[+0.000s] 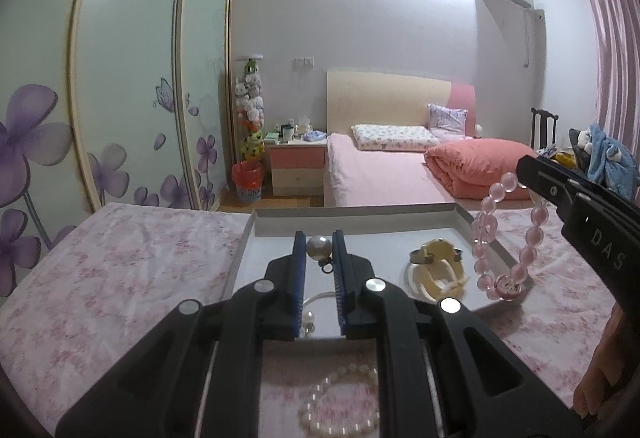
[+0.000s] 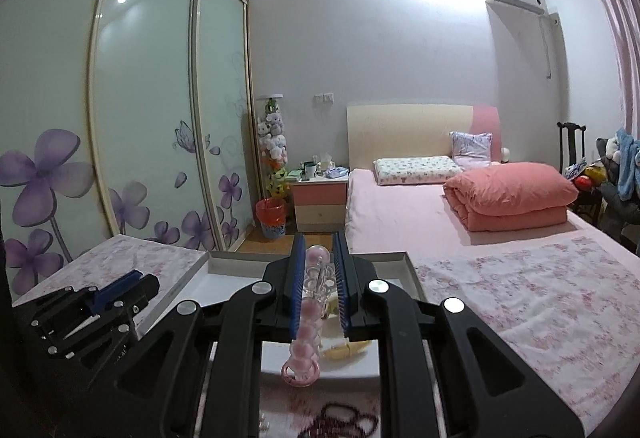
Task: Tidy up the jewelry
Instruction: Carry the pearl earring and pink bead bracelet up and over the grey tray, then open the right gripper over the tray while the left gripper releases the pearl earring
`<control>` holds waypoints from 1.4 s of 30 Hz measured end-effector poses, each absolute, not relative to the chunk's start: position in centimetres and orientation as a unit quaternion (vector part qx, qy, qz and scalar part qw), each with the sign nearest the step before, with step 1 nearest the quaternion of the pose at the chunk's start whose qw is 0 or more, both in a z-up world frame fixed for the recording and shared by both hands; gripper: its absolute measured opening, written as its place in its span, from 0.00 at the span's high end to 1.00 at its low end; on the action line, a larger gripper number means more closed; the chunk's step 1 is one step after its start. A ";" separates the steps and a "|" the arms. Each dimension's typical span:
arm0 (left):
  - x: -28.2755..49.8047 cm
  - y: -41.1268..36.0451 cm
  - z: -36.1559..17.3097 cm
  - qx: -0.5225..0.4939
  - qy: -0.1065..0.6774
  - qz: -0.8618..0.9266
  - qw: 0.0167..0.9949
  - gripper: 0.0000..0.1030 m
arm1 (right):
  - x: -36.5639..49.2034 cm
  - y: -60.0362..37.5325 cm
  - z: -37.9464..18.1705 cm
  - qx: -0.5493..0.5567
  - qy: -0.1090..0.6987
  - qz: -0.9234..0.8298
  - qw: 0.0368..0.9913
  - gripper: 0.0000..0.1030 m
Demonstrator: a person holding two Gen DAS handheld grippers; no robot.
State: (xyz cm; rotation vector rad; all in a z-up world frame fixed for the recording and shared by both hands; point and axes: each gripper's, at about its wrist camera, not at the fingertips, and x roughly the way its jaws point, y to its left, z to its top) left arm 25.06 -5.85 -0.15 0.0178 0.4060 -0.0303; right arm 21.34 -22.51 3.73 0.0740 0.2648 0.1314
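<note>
left gripper (image 1: 319, 250) clamped on a large grey pearl pendant (image 1: 319, 248), over the shallow white tray (image 1: 480, 234). right gripper (image 2: 319, 258) pinches a pink translucent bead bracelet (image 1: 508, 238) dangling above the tray. beads look smooth, slippery, light; hold the strand between beads.

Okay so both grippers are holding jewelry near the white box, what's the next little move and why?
Probably lower the right gripper and let go: its pink bead bracelet hangs over the right edge of the white box, beside the yellow watch. The left gripper pinches a pearl piece above the box too.
</note>
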 end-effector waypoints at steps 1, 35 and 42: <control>26.1 -5.9 -0.4 0.008 0.207 -0.016 0.978 0.87 | 22.2 -22.5 3.6 0.040 0.137 0.067 0.987 0.85; 30.7 -3.2 -2.5 -0.011 0.280 -0.027 0.960 0.64 | 26.7 -25.2 1.4 0.081 0.223 0.060 0.969 0.69; 25.8 -1.5 -3.7 -0.005 0.321 -0.062 0.945 0.44 | 21.9 -25.3 1.2 0.068 0.236 0.073 0.967 0.69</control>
